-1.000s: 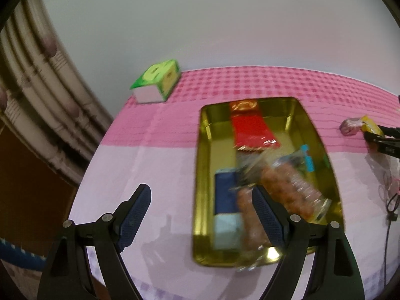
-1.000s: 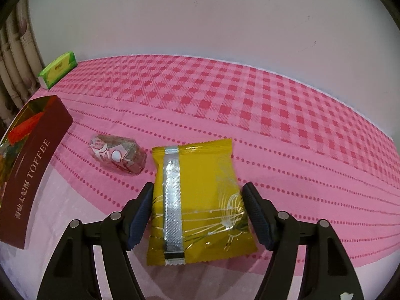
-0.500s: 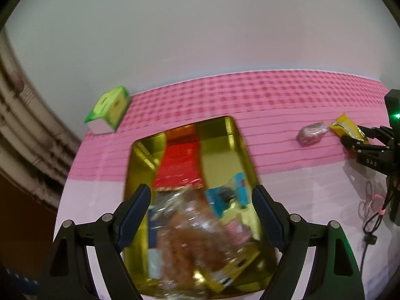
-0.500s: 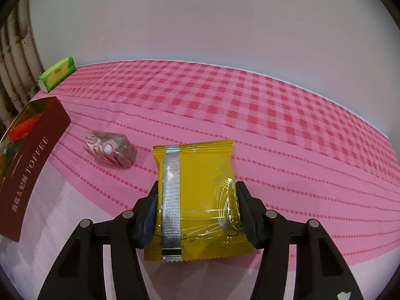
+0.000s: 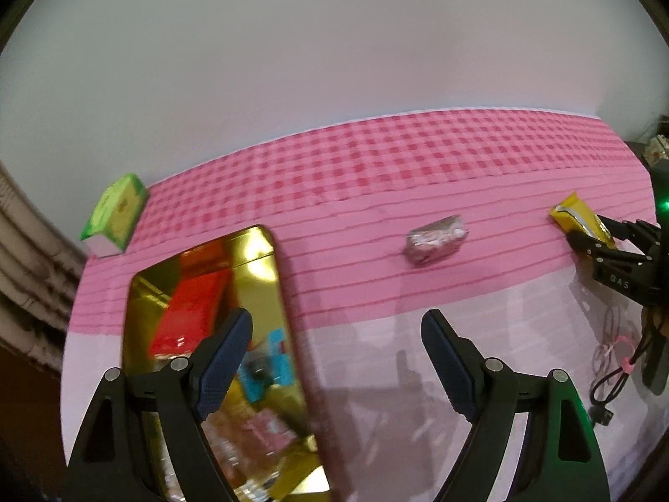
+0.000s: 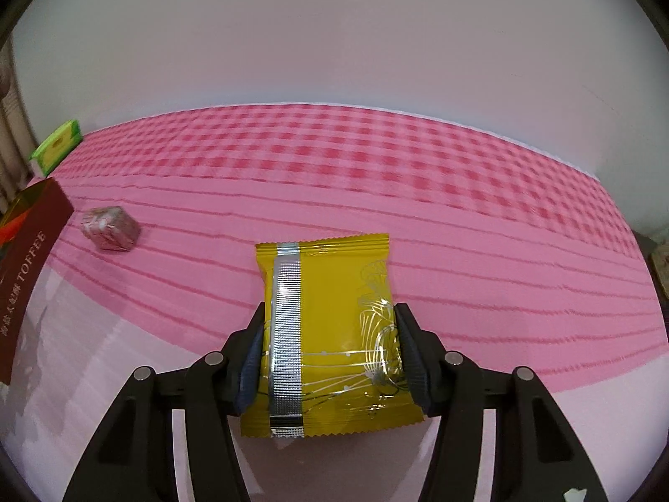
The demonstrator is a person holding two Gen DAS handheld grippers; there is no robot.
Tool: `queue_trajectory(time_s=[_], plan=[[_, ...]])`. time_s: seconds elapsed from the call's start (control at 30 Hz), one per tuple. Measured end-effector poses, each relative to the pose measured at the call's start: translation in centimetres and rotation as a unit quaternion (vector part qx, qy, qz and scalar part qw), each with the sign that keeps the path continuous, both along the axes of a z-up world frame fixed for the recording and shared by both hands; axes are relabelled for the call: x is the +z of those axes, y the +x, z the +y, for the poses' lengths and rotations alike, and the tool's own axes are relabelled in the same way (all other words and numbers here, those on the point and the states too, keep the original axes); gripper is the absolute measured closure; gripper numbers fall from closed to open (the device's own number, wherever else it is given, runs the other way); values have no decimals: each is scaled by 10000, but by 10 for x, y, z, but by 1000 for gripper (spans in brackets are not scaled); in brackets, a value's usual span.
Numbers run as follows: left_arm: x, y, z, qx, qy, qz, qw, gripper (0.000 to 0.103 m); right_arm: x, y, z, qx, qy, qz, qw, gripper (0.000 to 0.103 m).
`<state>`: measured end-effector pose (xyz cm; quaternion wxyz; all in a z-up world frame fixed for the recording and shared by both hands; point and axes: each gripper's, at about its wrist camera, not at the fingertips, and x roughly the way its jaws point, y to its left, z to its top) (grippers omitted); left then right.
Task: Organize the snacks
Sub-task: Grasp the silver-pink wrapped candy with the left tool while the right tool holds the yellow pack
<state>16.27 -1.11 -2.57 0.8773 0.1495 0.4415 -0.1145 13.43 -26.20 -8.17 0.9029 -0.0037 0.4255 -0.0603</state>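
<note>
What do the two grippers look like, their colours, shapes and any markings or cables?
Both the left gripper and the right gripper are black, with two angular arms fixed by round silver screws. Their jaws carry dark blue ribbed pads. Seen from the left camera, the right gripper bears small pale lettering, shows a green light, and trails thin black cables with a pink tie.

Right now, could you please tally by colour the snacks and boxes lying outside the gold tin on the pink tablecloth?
Yellow: 1, the yellow packet, clamped in the right hand-held gripper
Silver-pink: 1, the small wrapped snack, loose on the cloth
Green: 1, the green box near the far left edge
Total: 3
</note>
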Motion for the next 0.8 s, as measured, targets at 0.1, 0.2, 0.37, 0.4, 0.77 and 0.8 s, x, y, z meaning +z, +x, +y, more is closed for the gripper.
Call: queue_trajectory(time_s=[0.1, 0.2, 0.37, 0.4, 0.77, 0.8], plan=[[-4, 6, -13, -143, -11, 25, 9999, 20, 1, -9, -13, -148, 13, -5, 9999, 50], [-10, 13, -22, -239, -69, 99, 9996, 20, 2, -18, -24, -274, 33, -11, 9996, 50], [-21, 28, -31, -173, -211, 298, 9992, 20, 3, -26, -35, -423, 38, -14, 9991, 50], [-23, 29, -32, -171, -226, 305, 9991, 20, 3, -27, -37, -464, 61, -18, 9989, 50], [-40, 55, -49, -389, -534, 601, 9960, 20, 2, -26, -35, -478, 37, -7, 9989, 48], [-42, 58, -51, -429, -549, 646, 9955, 20, 2, -26, -36, -477, 39, -7, 9989, 48]])
